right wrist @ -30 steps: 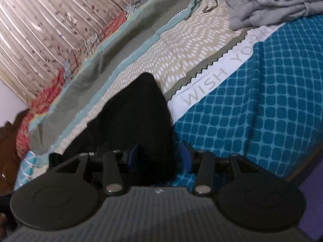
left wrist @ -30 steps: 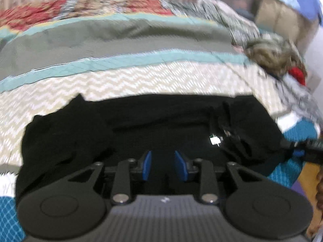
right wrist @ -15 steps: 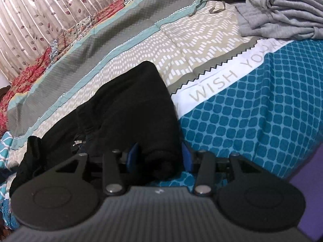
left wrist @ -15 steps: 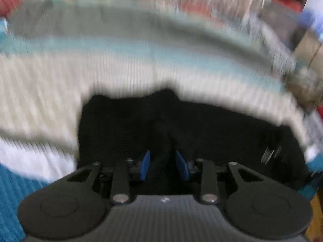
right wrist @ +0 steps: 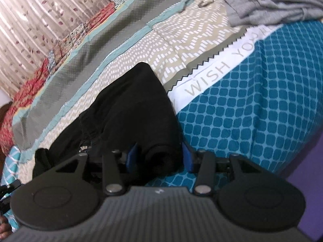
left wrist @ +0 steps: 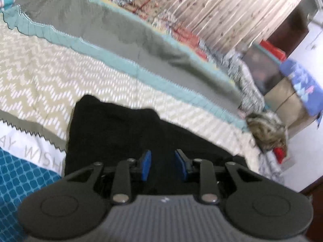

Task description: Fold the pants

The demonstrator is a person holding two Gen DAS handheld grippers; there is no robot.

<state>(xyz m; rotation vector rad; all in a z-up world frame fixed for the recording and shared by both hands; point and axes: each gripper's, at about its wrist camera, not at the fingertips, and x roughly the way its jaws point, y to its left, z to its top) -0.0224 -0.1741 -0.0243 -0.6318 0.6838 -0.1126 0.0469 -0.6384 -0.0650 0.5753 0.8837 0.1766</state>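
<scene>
Both grippers grasp black pants on a bedspread. Left gripper is closing on cloth; right gripper clamps a rolled edge.

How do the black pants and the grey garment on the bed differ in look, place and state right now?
The black pants lie stretched along the bedspread toward the cameras; the grey garment sits bunched at the far edge in the right wrist view. The pants reach between the blue pads of the right gripper; nothing touches the grey garment. The pants look near black and mostly smooth, the grey garment pale and deeply creased. Both rest on the same bedspread.
</scene>
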